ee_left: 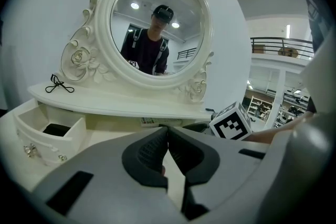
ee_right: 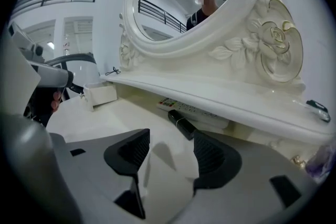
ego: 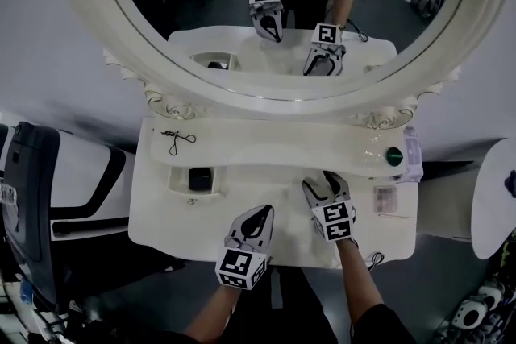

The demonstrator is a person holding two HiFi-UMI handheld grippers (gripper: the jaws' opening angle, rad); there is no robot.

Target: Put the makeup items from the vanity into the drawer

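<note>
A black tube (ee_right: 181, 124) lies on the white vanity top (ee_right: 131, 123), just beyond my right gripper (ee_right: 170, 157). That gripper is open, with nothing between its pads. A flat printed packet (ee_right: 186, 108) lies behind the tube, under the shelf. The small drawer (ego: 196, 180) at the left stands open with a dark item (ee_left: 55, 129) inside. My left gripper (ego: 264, 211) hovers at the vanity's front, jaws shut and empty. In the head view my right gripper (ego: 322, 183) is over the middle right of the top.
A black cord (ego: 177, 139) lies on the left of the upper shelf (ego: 274, 142). A green round item (ego: 393, 155) and a pale packet (ego: 385, 198) sit at the right end. The oval mirror (ego: 274, 4) rises behind. A dark chair (ego: 32, 205) stands at the left.
</note>
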